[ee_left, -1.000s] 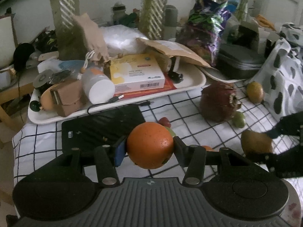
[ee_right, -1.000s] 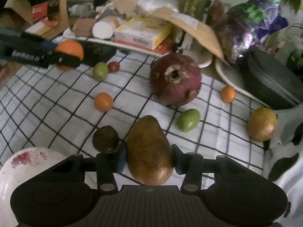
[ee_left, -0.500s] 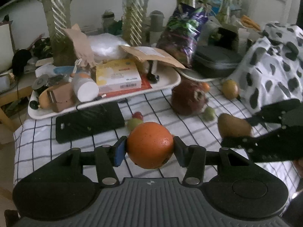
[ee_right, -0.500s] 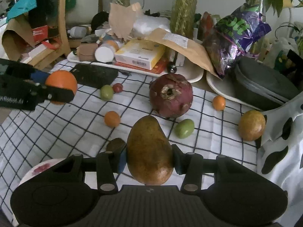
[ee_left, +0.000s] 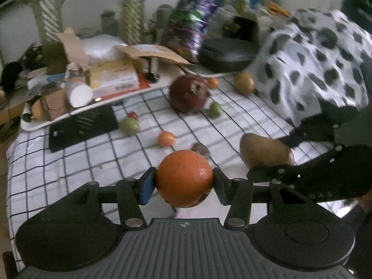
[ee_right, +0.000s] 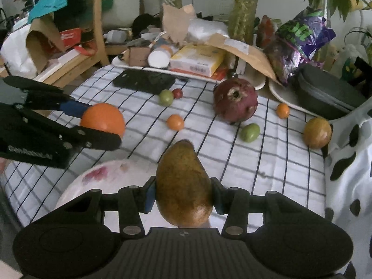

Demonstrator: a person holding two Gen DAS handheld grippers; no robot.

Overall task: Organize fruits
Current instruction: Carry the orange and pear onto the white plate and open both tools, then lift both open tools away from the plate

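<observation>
Fruit numbered ten in all. Two pieces were held in the air: one orange (ee_left: 184, 178) pinched tight in the left gripper (ee_left: 184, 182) and one brown pear (ee_right: 183, 186) clamped in the right gripper (ee_right: 182, 191), above one flowered white bowl (ee_right: 109, 176). On the checked cloth (ee_right: 267, 158) lay eight more: one big red pomegranate (ee_right: 235, 100), two green fruits (ee_right: 166, 97) (ee_right: 250, 132), two small orange ones (ee_right: 175, 121) (ee_right: 282, 110), one tiny red one (ee_right: 177, 93), one yellow-brown round one (ee_right: 317, 133) and one dark brown one (ee_left: 200, 150).
</observation>
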